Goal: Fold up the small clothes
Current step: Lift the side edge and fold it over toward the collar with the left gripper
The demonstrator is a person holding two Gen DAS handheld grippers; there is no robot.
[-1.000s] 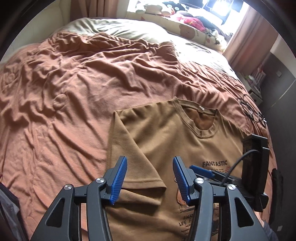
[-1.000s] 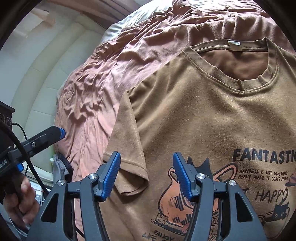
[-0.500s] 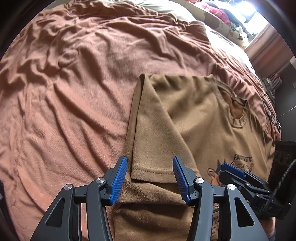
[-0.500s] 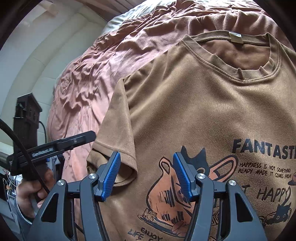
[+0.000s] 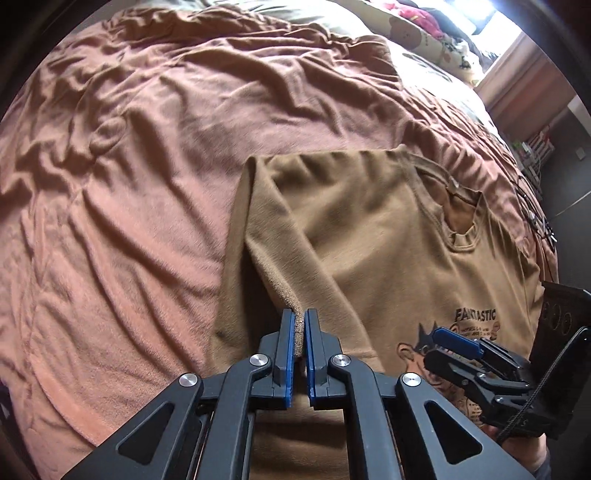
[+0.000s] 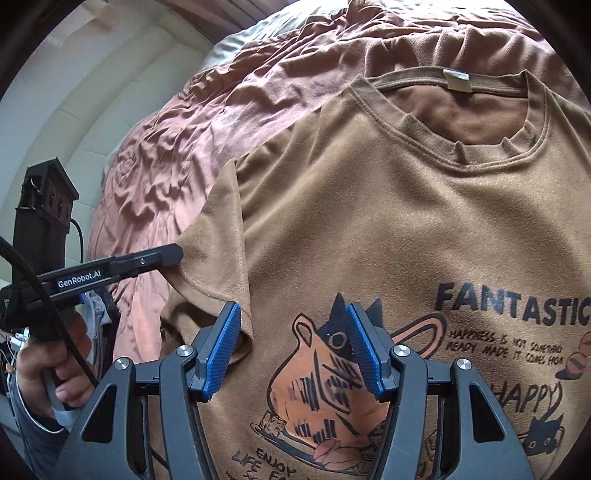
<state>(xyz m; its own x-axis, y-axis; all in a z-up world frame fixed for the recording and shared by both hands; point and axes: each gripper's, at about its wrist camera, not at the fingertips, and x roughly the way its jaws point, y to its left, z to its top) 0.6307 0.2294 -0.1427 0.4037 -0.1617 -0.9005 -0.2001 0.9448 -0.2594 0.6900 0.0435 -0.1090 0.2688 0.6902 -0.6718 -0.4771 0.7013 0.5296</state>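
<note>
A small brown T-shirt [image 5: 369,236] with a "FANTASTIC" cartoon print lies face up on the bed; it fills the right wrist view [image 6: 388,229]. My left gripper [image 5: 299,317] is shut on the hem of the shirt's left sleeve [image 5: 280,258], which stands pinched up off the bed. In the right wrist view the left gripper [image 6: 177,254] meets the sleeve [image 6: 214,251] at its edge. My right gripper [image 6: 293,321] is open, hovering just above the print near the sleeve's underarm. It also shows in the left wrist view [image 5: 439,338].
A wrinkled rust-pink blanket [image 5: 147,166] covers the bed. Pillows and plush toys [image 5: 424,26] lie at the far end. Eyeglasses [image 5: 539,221] lie on the blanket right of the shirt. A padded pale headboard or wall [image 6: 74,92] rises at left.
My left gripper closed on the sleeve hem, which was lying flat between open fingers before, and now lifts it. The right gripper moved slightly forward over the print and stayed open.
</note>
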